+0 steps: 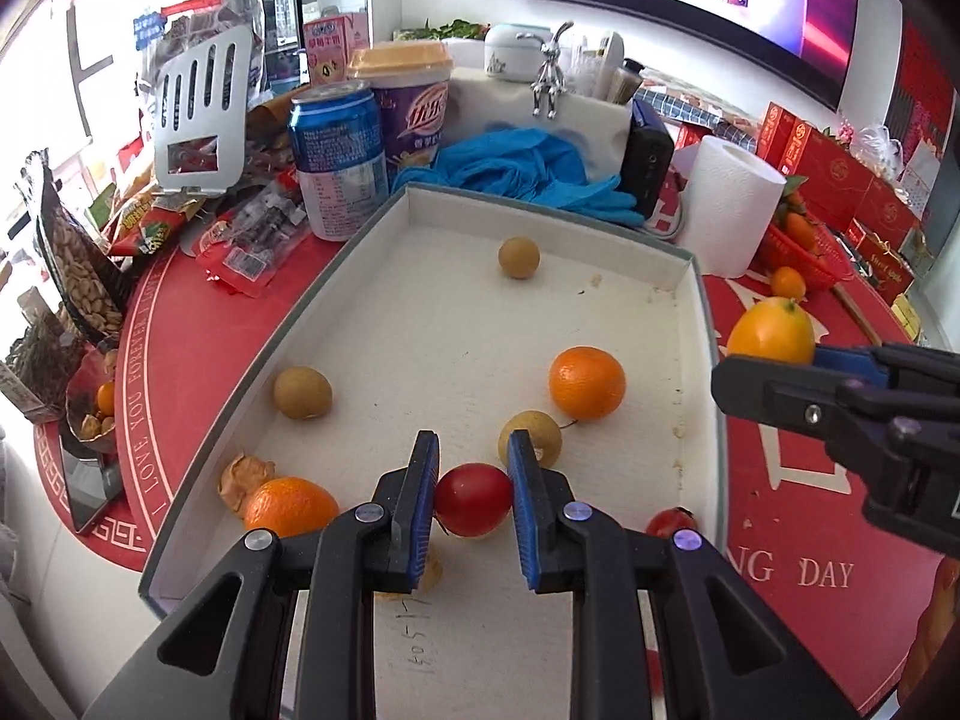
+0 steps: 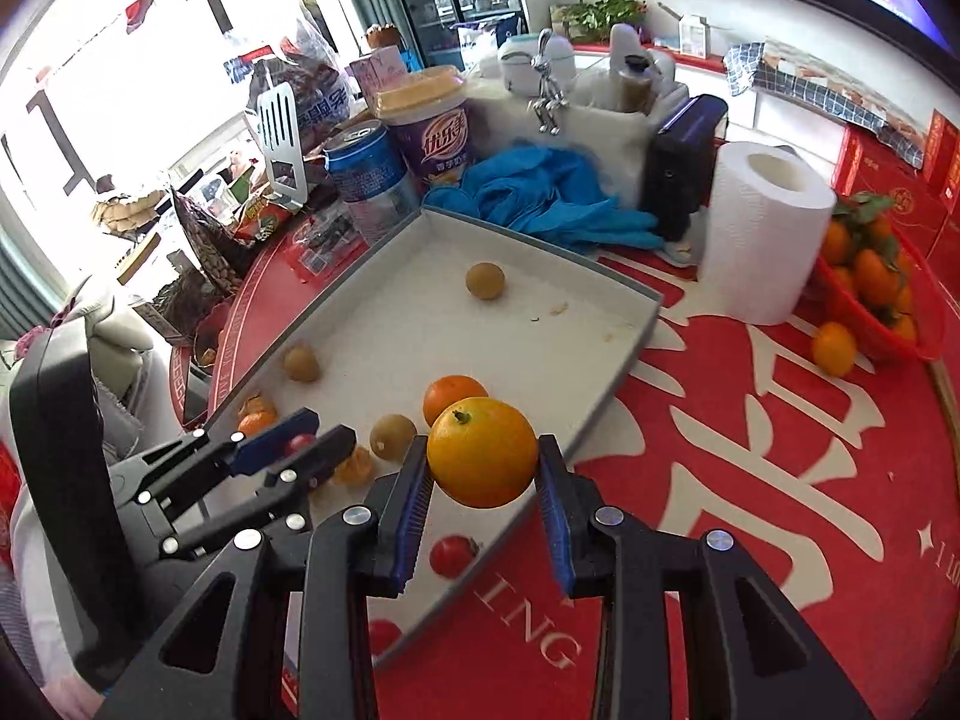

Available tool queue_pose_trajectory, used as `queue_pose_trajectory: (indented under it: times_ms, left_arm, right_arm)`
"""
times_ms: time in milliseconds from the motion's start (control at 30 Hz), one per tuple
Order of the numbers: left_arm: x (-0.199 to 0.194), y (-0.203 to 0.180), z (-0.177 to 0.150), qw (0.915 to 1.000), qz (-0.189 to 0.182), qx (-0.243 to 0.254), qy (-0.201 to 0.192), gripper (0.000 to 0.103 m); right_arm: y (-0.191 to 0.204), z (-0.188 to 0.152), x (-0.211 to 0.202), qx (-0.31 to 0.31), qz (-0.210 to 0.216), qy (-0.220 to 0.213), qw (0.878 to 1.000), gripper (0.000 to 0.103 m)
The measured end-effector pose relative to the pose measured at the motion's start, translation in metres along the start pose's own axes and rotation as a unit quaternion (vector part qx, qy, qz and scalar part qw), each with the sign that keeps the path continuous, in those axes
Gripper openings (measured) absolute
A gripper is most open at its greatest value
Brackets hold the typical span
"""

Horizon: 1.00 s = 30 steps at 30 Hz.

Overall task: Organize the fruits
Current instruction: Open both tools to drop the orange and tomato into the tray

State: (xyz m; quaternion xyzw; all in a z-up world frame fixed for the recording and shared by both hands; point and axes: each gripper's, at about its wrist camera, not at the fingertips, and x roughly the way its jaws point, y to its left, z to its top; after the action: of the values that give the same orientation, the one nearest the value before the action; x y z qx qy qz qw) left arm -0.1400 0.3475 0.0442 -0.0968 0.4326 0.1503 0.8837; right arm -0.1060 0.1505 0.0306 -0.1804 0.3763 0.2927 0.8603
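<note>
- The left tongs (image 1: 473,495) are clamped on a small red tomato (image 1: 474,499), which is held over the near part of the white tray (image 1: 384,204).
- The right tongs (image 2: 483,477) are clamped on a yellow-orange fruit (image 2: 483,461), which is held above the tray's right edge.
- Inside the tray an orange (image 1: 587,383), a second orange (image 1: 290,507) in the near left corner and three small brown fruits (image 1: 519,258) are seen, spread well apart.
- The far half of the tray floor is mostly bare, with only one brown fruit on it.
- Past the far edge, blue gloves (image 1: 528,171), a blue can (image 1: 339,159) and a purple cup (image 1: 408,114) are crowded close to the wall of the tray.
- To the right of the tray the red bench (image 2: 780,450) is open up to a paper roll (image 2: 765,234).
- Only in the right wrist view is the red basket (image 2: 924,324) of oranges seen clearly, with one loose orange fruit (image 2: 834,348) just beside it.
- Only in the left wrist view is a bag of nuts (image 1: 78,276) shown clearly at the left.
</note>
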Motion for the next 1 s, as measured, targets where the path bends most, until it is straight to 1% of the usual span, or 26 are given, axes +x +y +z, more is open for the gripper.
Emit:
queue_pose_trajectory:
  times_ms: [100, 367, 567, 633, 667, 700, 733, 767, 800, 833, 867, 900, 1000]
  left_arm:
    - [0.008, 0.002, 0.001, 1.0000, 0.003, -0.003, 0.008, 0.026]
    - [0.020, 0.000, 0.011, 0.9998, 0.014, -0.001, 0.013, 0.026]
    - [0.044, 0.002, 0.019, 0.9987, 0.011, -0.013, 0.049, 0.025]
    - [0.043, 0.001, 0.021, 0.9989, 0.008, -0.009, 0.046, 0.028]
    - [0.042, 0.000, 0.020, 0.9989, 0.008, -0.006, 0.045, 0.031]
    - [0.042, -0.001, 0.020, 0.9989, 0.010, -0.002, 0.045, 0.043]
    - [0.041, -0.002, 0.019, 0.9990, 0.013, 0.001, 0.043, 0.061]
    - [0.040, -0.002, 0.019, 0.9991, 0.015, 0.001, 0.039, 0.067]
    - [0.036, -0.002, 0.019, 0.9994, 0.018, 0.001, 0.030, 0.075]
    - [0.033, -0.002, 0.019, 0.9996, 0.020, 0.000, 0.021, 0.081]
    - [0.030, -0.002, 0.019, 0.9996, 0.022, 0.000, 0.016, 0.081]
    - [0.029, -0.002, 0.018, 0.9996, 0.023, 0.001, 0.016, 0.081]
    - [0.027, -0.003, 0.017, 0.9994, 0.024, 0.004, 0.023, 0.084]
  right_arm:
    - [0.000, 0.003, 0.009, -0.003, -0.004, 0.009, 1.000, 0.036]
    - [-0.002, 0.015, 0.031, -0.005, -0.019, 0.028, 0.999, 0.036]
    - [-0.007, 0.023, 0.052, 0.006, -0.020, 0.050, 0.999, 0.036]
    - [-0.007, 0.027, 0.053, 0.003, -0.021, 0.048, 0.999, 0.036]
    - [-0.006, 0.029, 0.053, 0.000, -0.024, 0.046, 0.999, 0.036]
    - [-0.005, 0.031, 0.053, -0.003, -0.027, 0.046, 0.999, 0.036]
    - [-0.005, 0.031, 0.053, -0.005, -0.027, 0.046, 0.999, 0.036]
    - [-0.006, 0.032, 0.052, -0.005, -0.026, 0.048, 0.999, 0.036]
    - [-0.006, 0.033, 0.052, -0.004, -0.027, 0.047, 0.999, 0.046]
    - [-0.006, 0.033, 0.051, -0.001, -0.027, 0.043, 0.999, 0.062]
    - [-0.006, 0.033, 0.048, -0.001, -0.026, 0.038, 0.999, 0.068]
    - [-0.005, 0.033, 0.046, -0.002, -0.028, 0.035, 0.999, 0.072]
    - [-0.004, 0.033, 0.038, -0.003, -0.031, 0.028, 0.999, 0.072]
